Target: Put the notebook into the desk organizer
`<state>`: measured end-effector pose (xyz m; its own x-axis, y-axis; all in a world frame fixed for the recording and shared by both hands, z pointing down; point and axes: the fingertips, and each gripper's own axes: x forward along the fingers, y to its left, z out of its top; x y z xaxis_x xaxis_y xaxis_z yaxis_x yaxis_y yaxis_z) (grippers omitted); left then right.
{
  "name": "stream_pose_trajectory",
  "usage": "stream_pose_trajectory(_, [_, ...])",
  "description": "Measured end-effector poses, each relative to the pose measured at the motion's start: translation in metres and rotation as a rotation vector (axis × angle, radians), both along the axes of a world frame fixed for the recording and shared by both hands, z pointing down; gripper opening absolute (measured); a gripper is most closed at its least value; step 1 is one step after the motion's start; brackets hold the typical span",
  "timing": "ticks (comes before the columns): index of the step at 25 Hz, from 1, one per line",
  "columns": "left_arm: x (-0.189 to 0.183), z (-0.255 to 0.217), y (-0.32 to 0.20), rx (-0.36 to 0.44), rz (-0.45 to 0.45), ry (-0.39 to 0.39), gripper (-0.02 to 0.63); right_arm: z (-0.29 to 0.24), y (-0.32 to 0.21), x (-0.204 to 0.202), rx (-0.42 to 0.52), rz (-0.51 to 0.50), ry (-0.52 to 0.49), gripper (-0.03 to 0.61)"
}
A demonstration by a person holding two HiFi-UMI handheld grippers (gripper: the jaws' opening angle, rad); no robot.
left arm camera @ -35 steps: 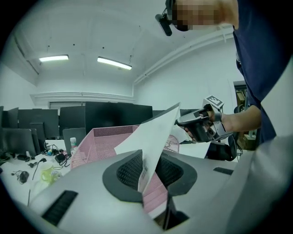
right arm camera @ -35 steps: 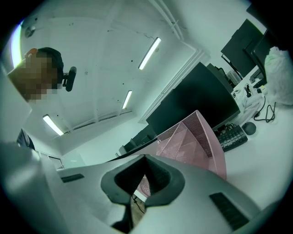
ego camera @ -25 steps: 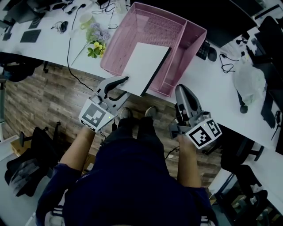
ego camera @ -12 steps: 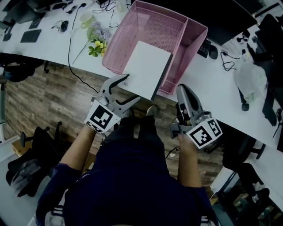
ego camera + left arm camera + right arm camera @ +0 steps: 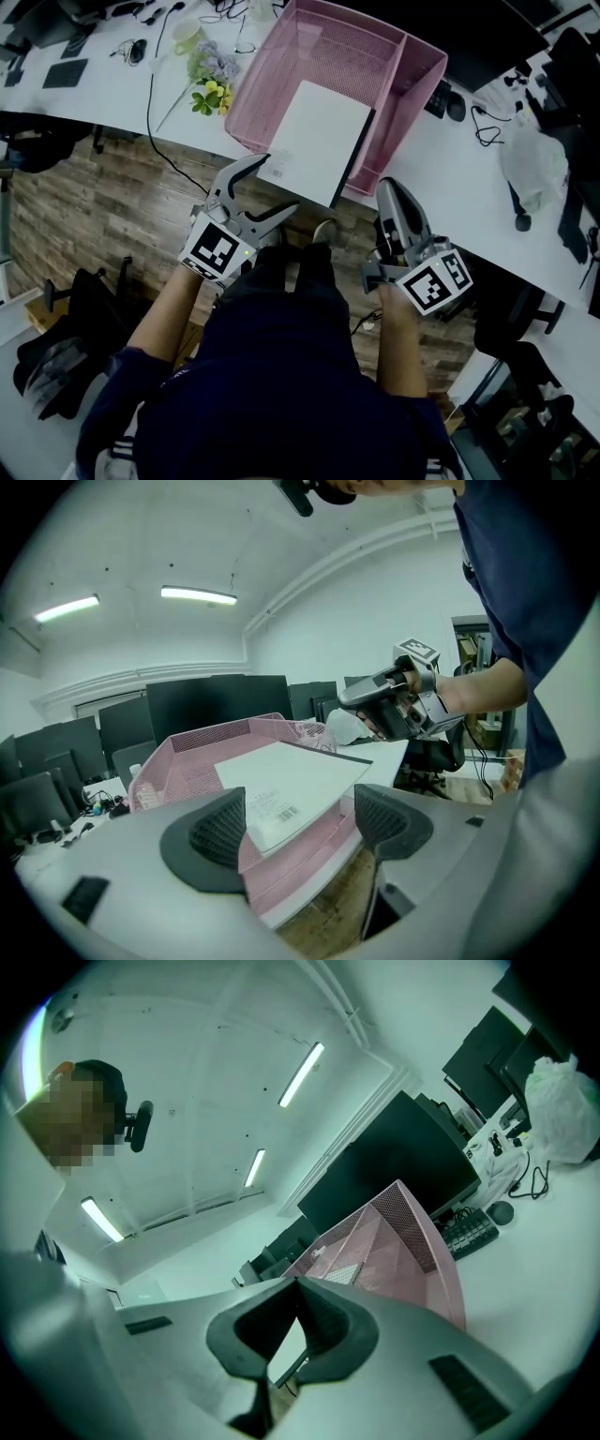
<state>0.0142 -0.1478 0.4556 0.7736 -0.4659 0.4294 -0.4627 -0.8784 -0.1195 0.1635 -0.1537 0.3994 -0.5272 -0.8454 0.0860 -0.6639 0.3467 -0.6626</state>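
The notebook (image 5: 319, 141) is being propped lengthwise over the desk organizer's (image 5: 265, 94) near rim, toward the nearer left gripper (image 5: 278, 187). That gripper is being opened, clear of the notebook's corner. The right gripper (image 5: 392, 202) is being held closed, empty.

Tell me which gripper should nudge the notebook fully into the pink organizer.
Probably left. The left gripper has its jaws opening and pressing nothing, and the overhanging near corner of the notebook lies just ahead between them. The right gripper is shut and sits off to the side of the organizer.
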Motion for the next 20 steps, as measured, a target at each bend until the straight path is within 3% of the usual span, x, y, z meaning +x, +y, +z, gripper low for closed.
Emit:
stream_pose_trajectory(8, [-0.020, -0.028, -0.007, 0.017, -0.036, 0.097, 0.357, -0.014, -0.001, -0.020, 0.026, -0.007, 0.016, 0.005])
stream_pose_trajectory(13, [-0.031, -0.047, -0.018, 0.007, -0.088, 0.211, 0.356, -0.019, -0.001, -0.029, 0.035, -0.011, 0.028, 0.005])
stream_pose_trajectory(20, [-0.045, -0.066, -0.026, 0.029, -0.131, 0.254, 0.234, -0.027, -0.004, -0.038, 0.045, -0.017, 0.040, 0.005])
